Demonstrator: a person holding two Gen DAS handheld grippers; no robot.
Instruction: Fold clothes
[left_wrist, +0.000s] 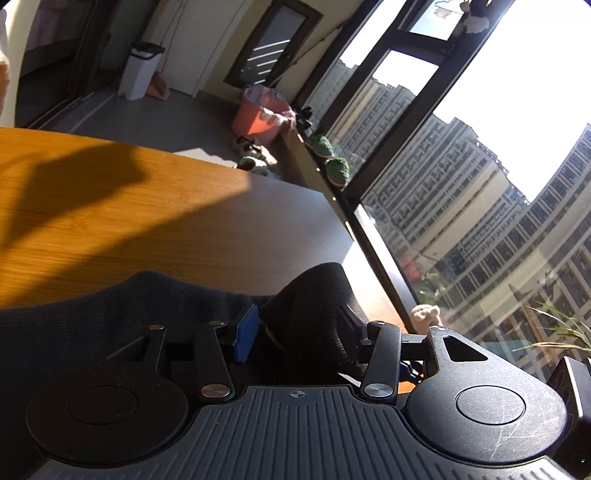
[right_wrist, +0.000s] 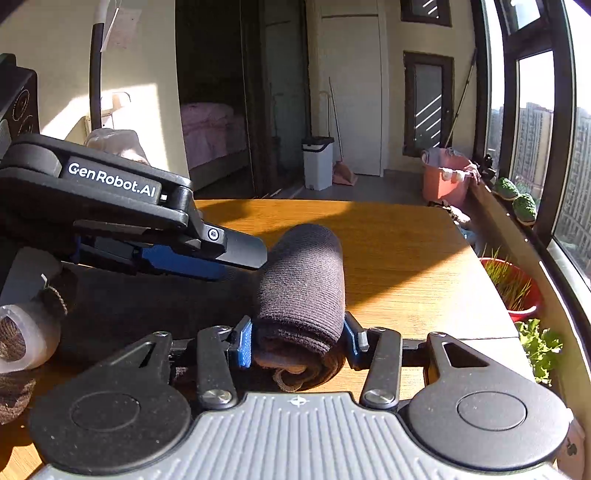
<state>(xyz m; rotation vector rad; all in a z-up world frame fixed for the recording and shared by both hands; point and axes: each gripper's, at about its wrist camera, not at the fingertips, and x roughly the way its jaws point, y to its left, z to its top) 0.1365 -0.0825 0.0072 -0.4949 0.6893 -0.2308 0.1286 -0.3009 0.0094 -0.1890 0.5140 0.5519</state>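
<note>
A dark knitted garment (right_wrist: 303, 269) lies on the sunlit wooden table (right_wrist: 406, 258), with one edge rolled up into a thick fold. My right gripper (right_wrist: 298, 345) is shut on the near end of that fold, its blue pads pressing both sides. My left gripper (right_wrist: 251, 260) comes in from the left, its fingertips at the fold's far side. In the left wrist view, the left gripper (left_wrist: 297, 332) has a bunched ridge of the dark garment (left_wrist: 110, 314) between its fingers, above the table (left_wrist: 110, 221).
The table's right edge runs along a large window (right_wrist: 535, 110) with a ledge holding green shoes (right_wrist: 524, 206). A red plant pot (right_wrist: 513, 288) sits below that edge. A pink bucket (right_wrist: 443, 181) and white bin (right_wrist: 317, 162) stand on the floor beyond.
</note>
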